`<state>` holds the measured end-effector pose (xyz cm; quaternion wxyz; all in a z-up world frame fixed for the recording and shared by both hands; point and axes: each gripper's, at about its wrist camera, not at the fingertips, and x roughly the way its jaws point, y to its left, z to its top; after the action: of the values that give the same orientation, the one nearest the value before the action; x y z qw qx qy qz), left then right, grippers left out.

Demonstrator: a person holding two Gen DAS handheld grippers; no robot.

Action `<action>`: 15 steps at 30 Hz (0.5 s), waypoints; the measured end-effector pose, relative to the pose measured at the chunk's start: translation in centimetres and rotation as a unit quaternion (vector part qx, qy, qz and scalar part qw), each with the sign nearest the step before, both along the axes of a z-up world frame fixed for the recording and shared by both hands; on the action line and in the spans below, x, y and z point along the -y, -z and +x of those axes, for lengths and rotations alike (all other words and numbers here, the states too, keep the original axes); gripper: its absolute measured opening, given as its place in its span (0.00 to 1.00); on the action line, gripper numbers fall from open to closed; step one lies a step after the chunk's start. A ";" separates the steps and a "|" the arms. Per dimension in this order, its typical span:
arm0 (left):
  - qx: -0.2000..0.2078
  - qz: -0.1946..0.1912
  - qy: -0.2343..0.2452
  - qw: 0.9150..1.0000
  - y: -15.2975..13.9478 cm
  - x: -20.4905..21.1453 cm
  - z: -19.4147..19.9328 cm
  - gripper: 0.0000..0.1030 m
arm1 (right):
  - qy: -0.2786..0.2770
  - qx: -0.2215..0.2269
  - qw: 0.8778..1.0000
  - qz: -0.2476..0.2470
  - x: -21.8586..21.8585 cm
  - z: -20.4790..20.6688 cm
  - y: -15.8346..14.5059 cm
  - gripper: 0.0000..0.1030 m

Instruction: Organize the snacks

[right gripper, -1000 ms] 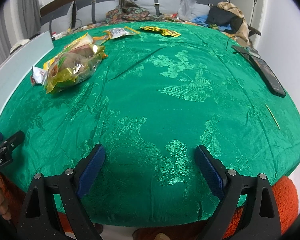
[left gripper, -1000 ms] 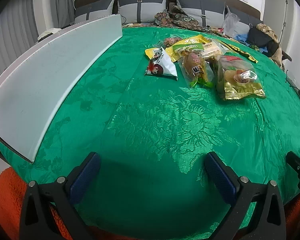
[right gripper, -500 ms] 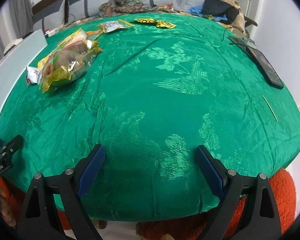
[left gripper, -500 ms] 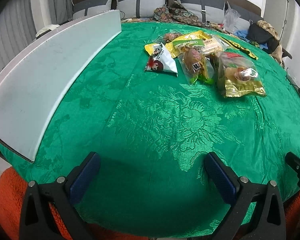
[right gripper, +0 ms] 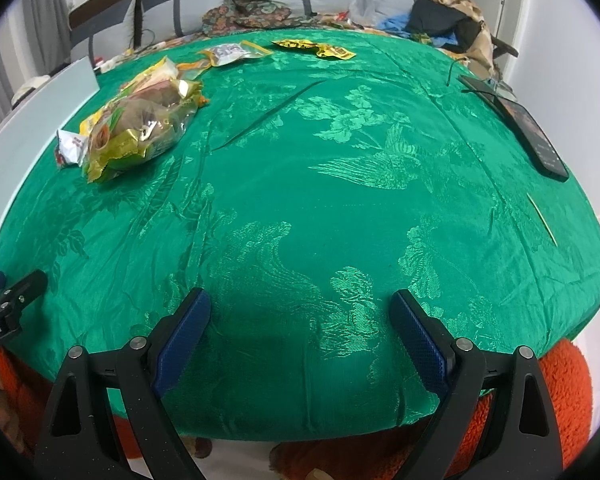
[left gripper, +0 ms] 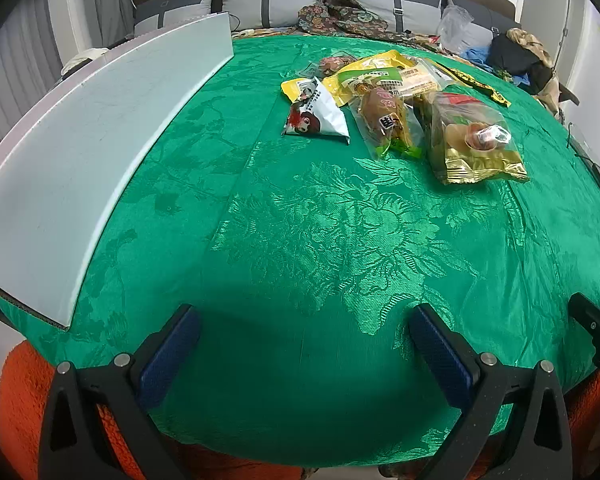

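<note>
While my left gripper (left gripper: 302,332) hangs over the near edge of the green brocade tablecloth (left gripper: 320,240), its blue-padded fingers (left gripper: 168,354) are spread wide with nothing between them. Compared with a second ago this camera sits closer to the snacks: the heap has grown in the frame and slid down from the far edge. From here I can sort the pile. A white packet with a cartoon face (left gripper: 318,114) lies nearest the left, a clear pouch with a brown snack (left gripper: 388,122) just beside it, and a gold-edged bag (left gripper: 474,144) on the right; yellow-and-green packets (left gripper: 374,76) are tucked behind them, overlapping. A long white board (left gripper: 88,132) runs along the table's left side, well apart from the snacks. The tip of my right gripper (left gripper: 594,322) pokes in at the lower right.

Through the right wrist camera, my right gripper (right gripper: 300,322) is likewise wide apart and empty, above the cloth's near edge. Here too the view has crept forward since the earlier frame. The pile appears only as one crumpled gold-and-clear mass (right gripper: 140,128) at far left. This view alone shows two stray items at the far side, a pale flat packet (right gripper: 232,51) and a yellow strip of sachets (right gripper: 314,48), plus a dark phone or tablet (right gripper: 534,140) and a thin stick (right gripper: 542,220) near the right edge. My left gripper (right gripper: 8,300) peeks in at lower left.
</note>
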<state>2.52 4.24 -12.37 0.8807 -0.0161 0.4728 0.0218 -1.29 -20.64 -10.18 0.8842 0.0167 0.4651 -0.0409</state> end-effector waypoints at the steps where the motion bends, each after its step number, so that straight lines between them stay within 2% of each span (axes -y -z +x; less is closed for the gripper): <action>1: 0.000 0.000 0.000 1.000 0.0 0.0 0.0 1.00 | 0.000 0.000 1.000 0.000 0.0 0.0 0.0 0.91; 15: -0.004 0.001 0.002 1.000 0.0 0.0 0.0 1.00 | 0.000 0.005 1.000 -0.001 0.0 -0.2 -0.1 0.91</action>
<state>2.52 4.21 -12.38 0.8790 -0.0139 0.4761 0.0209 -1.46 -20.62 -10.06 0.8864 0.0165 0.4608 -0.0411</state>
